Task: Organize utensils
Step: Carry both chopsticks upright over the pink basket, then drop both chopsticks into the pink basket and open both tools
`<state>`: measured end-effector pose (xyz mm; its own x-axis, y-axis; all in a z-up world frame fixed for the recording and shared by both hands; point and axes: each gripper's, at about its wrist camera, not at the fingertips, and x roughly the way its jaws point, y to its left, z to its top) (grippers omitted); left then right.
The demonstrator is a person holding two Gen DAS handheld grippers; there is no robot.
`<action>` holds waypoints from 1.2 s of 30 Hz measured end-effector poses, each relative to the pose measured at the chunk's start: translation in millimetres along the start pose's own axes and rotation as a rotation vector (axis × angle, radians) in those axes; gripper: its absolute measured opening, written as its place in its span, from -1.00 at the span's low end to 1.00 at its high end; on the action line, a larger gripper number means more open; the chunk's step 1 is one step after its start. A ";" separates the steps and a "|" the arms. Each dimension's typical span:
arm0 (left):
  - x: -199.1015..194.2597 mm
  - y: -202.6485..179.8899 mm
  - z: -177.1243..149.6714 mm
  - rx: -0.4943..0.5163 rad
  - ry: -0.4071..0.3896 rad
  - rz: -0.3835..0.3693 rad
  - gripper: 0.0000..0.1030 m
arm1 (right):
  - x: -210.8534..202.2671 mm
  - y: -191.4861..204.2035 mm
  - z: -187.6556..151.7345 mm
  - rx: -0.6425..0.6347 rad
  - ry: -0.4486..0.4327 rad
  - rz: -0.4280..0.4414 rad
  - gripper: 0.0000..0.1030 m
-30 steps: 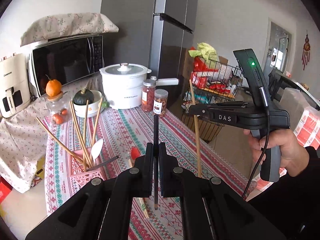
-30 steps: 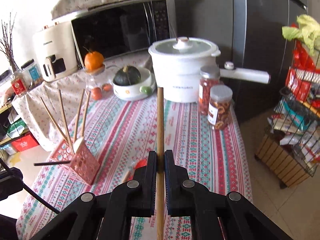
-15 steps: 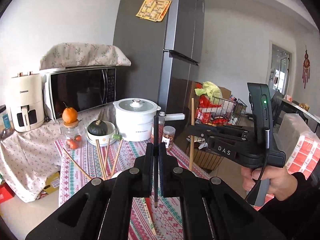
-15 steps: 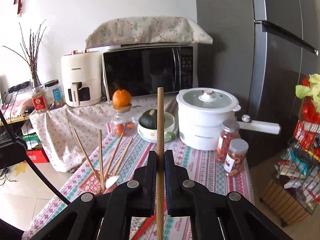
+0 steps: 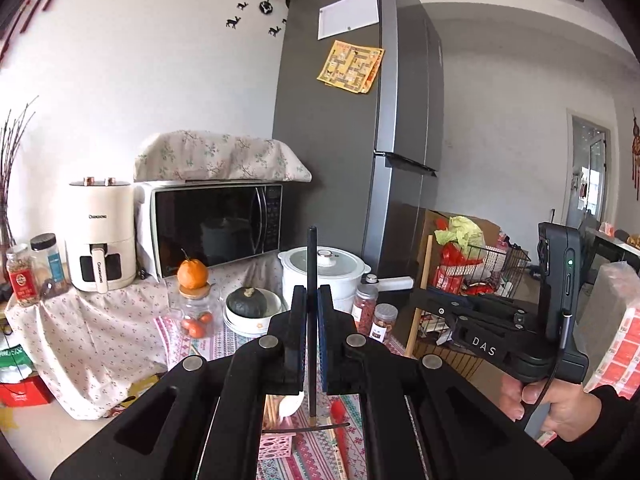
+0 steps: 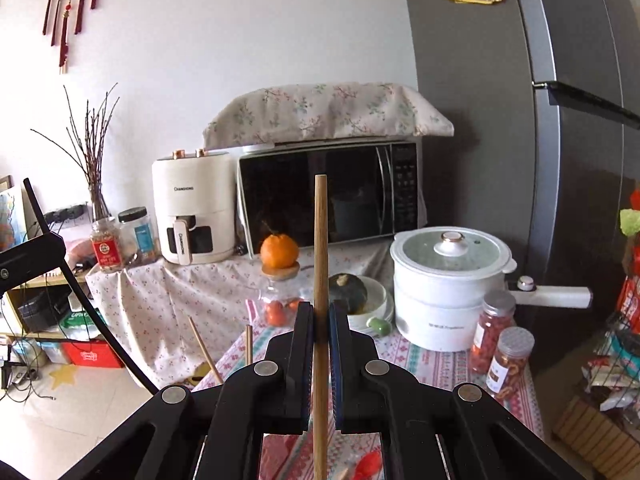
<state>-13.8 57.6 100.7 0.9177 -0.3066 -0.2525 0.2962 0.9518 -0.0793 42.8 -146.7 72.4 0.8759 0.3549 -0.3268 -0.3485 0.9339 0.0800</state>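
My left gripper is shut on a black chopstick held upright, its lower tip above the pink utensil holder on the patterned tablecloth. My right gripper is shut on a wooden chopstick, also upright. The right gripper also shows in the left wrist view, holding its wooden chopstick to the right. Wooden chopsticks and a white spoon stand in the holder. A red spoon lies on the table.
A white pot, two jars, a bowl with a squash, an orange on a jar, a microwave and an air fryer stand at the back. A fridge and wire basket are at the right.
Both grippers have risen and tilted upward with their chopsticks. The table and holder have dropped to the bottom of both views; more wall and fridge show.
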 end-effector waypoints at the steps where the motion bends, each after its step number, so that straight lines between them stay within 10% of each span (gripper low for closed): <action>1: 2.0 0.9 -0.3 0.015 -0.010 0.026 -0.91 | 1.9 0.7 1.0 0.010 -0.007 0.009 -0.90; 16: 112.3 40.1 -58.0 0.085 0.111 0.143 -0.91 | 69.6 22.3 1.3 0.071 -0.098 0.165 -0.89; 36: 132.8 50.3 -73.3 0.065 0.198 0.146 -0.89 | 121.6 20.0 -33.0 0.101 0.028 0.217 -0.84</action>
<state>103.5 64.9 -7.5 0.8843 -0.1532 -0.4411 0.1864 0.9819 0.0328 131.3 -86.2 3.2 0.7741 0.5478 -0.3174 -0.4912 0.8359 0.2448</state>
